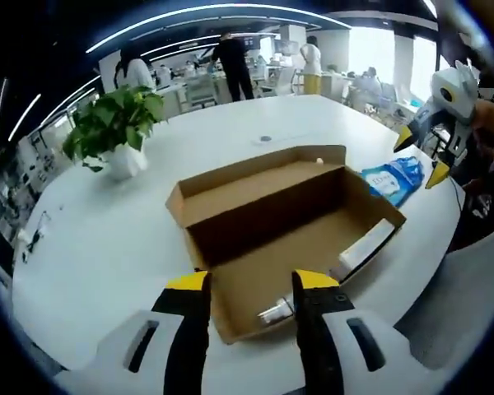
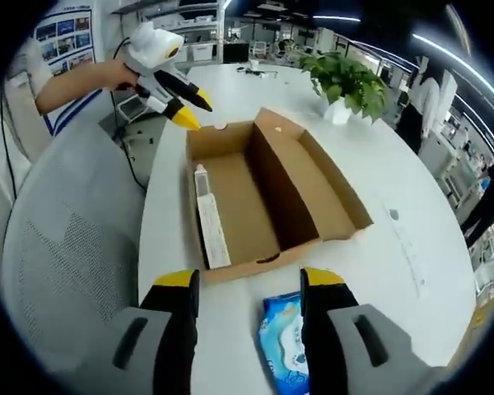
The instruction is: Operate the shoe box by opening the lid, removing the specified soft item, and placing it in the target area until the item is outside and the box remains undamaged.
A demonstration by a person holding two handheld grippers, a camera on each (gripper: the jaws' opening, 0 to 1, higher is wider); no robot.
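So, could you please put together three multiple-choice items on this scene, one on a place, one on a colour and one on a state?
1. Where does the blue wipes pack lie?
A. Inside the box
B. On the white table, outside the box
C. On the chair

2. What colour are the tips of the right gripper?
A. Yellow
B. Red
C. Green

3. In what state is the cardboard shoe box?
A. Closed
B. Open, lid folded back
C. Crushed flat

Answers:
1 B: in the right gripper view the pack rests on the table, just short of the box's near wall, between that gripper's jaws.
2 A: both jaw ends are yellow over black.
3 B: the left gripper view shows the bare floor of the box, with the lid flat behind it; the left gripper hovers open at its near edge.
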